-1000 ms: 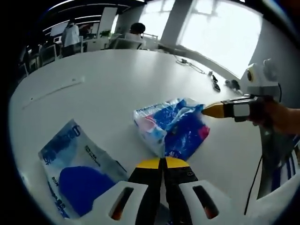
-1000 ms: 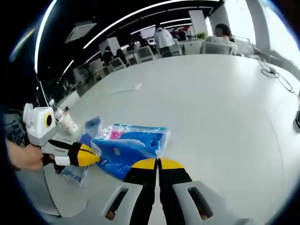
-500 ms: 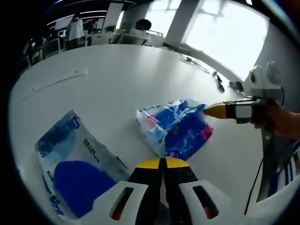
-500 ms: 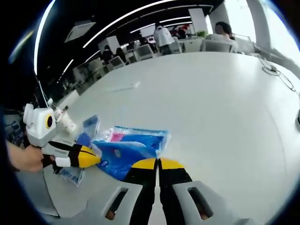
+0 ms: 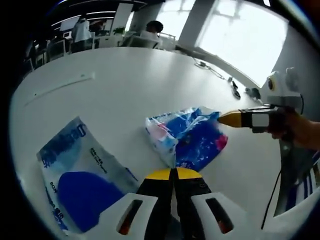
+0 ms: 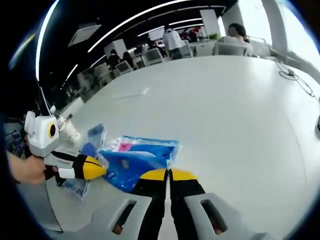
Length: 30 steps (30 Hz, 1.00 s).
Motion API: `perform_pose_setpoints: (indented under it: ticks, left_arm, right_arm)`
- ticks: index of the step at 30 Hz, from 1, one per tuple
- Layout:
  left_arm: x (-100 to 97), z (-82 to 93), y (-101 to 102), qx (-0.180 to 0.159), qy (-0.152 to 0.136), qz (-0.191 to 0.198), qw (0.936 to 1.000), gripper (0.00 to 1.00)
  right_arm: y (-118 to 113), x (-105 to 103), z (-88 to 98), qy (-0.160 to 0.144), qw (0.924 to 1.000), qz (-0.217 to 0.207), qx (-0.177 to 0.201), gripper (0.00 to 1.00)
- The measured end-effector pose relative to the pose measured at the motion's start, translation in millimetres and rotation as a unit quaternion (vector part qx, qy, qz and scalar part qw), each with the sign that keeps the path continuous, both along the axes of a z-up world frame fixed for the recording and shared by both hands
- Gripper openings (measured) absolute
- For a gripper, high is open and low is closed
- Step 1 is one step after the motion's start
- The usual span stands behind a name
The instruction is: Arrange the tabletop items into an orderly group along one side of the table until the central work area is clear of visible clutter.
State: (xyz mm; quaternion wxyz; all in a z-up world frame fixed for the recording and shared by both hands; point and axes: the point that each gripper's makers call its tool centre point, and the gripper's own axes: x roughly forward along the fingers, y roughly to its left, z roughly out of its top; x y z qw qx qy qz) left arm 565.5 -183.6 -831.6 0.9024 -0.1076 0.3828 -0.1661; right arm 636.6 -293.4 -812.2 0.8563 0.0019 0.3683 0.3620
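A blue, pink and white tissue pack (image 5: 189,137) lies on the white table (image 5: 115,85). My left gripper (image 5: 175,173) is shut, its yellow tips right at the pack's near corner. My right gripper (image 5: 227,118) comes in from the right, shut, its tip touching the pack's far right corner. In the right gripper view the same pack (image 6: 137,159) lies just beyond my right gripper (image 6: 169,175), with the left gripper (image 6: 95,167) at its left end. I cannot tell whether either tip pinches the wrapper. A flat blue and clear packet (image 5: 80,172) lies to the left.
A thin white strip (image 5: 62,86) lies further out on the table, and dark cables (image 5: 231,89) lie near the window edge. A small white bottle (image 6: 70,131) stands beyond the flat packet (image 6: 92,140). People sit at desks (image 6: 172,40) far behind.
The left gripper view has shifted slightly. The pack and both grippers keep the same places relative to each other.
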Motion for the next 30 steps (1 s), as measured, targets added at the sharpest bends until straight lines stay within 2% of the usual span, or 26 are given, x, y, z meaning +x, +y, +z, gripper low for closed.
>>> perform_pose_setpoints:
  ticks: [3, 4, 6, 16, 20, 23, 27, 30]
  left_arm:
    - [-0.6, -0.2, 0, 0.002, -0.001, -0.002, 1.0000, 0.00]
    - [-0.7, -0.2, 1, 0.002, -0.001, -0.002, 1.0000, 0.00]
    - [-0.4, 0.6, 2, 0.001, -0.002, 0.004, 1.0000, 0.01]
    - [4.2, 16.5, 3, -0.001, -0.029, 0.013, 0.9995, 0.32]
    - [2.5, 19.7, 3, 0.021, -0.043, -0.005, 0.9988, 0.40]
    - [0.9, 23.3, 3, 0.016, -0.046, -0.009, 0.9988, 0.50]
    - [0.3, 26.1, 5, 0.030, -0.051, -0.016, 0.9981, 0.68]
    - [-0.5, 30.2, 9, 0.029, -0.054, -0.013, 0.9980, 0.71]
  right_arm:
    - [-1, 0, 0.0, -0.017, 0.9996, 0.012, -0.019, 0.05]
    - [0, 0, 1.4, -0.026, 0.9994, 0.017, -0.016, 0.09]
    - [2, -2, 3.0, -0.022, 0.9996, 0.017, -0.007, 0.12]
    - [2, -3, 11.0, -0.045, 0.9988, 0.015, -0.009, 0.33]
    - [0, -8, 11.0, -0.036, 0.9992, 0.013, -0.010, 0.35]
    - [-1, -13, 12.6, -0.039, 0.9991, 0.011, -0.010, 0.38]
    - [-4, -18, 14.1, -0.041, 0.9990, 0.006, -0.014, 0.41]
    - [-4, -19, 16.5, -0.041, 0.9991, -0.001, -0.011, 0.43]
